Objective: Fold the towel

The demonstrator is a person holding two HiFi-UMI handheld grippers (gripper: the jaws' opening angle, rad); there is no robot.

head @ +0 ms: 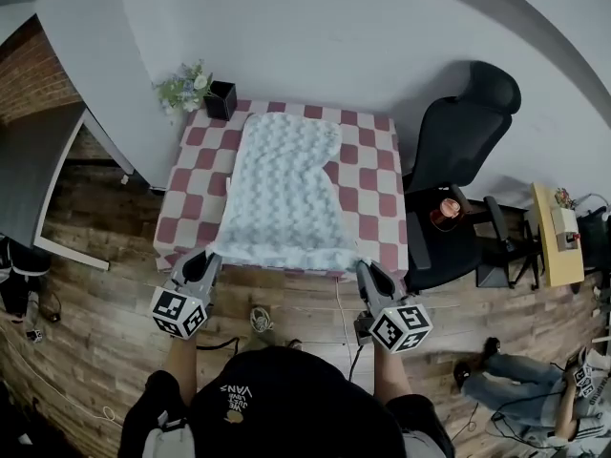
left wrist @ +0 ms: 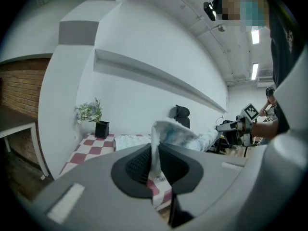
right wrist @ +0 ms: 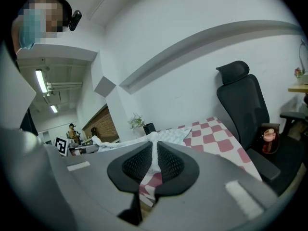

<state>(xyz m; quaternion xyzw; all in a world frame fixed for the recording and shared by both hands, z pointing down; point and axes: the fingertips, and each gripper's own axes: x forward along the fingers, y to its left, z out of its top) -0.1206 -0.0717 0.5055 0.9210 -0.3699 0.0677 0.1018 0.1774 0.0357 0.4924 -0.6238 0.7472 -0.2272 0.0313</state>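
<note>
A pale, bumpy white towel (head: pixel 284 189) lies lengthwise down the red-and-white checked table (head: pixel 368 177), with its near edge stretched out past the table's front edge. My left gripper (head: pixel 212 257) is shut on the towel's near left corner (left wrist: pixel 155 148). My right gripper (head: pixel 363 266) is shut on the near right corner (right wrist: pixel 154 154). Both grippers sit just in front of the table's front edge, about a towel's width apart. In the left gripper view the towel (left wrist: pixel 187 134) runs across to the right gripper (left wrist: pixel 236 126).
A potted plant (head: pixel 196 91) in a black pot stands at the table's far left corner. A black office chair (head: pixel 460 160) holding a red-brown container (head: pixel 446 212) is right of the table. A grey desk (head: pixel 38 175) is at left, a yellow stand (head: pixel 556 237) at right. A person sits on the floor (head: pixel 520 385).
</note>
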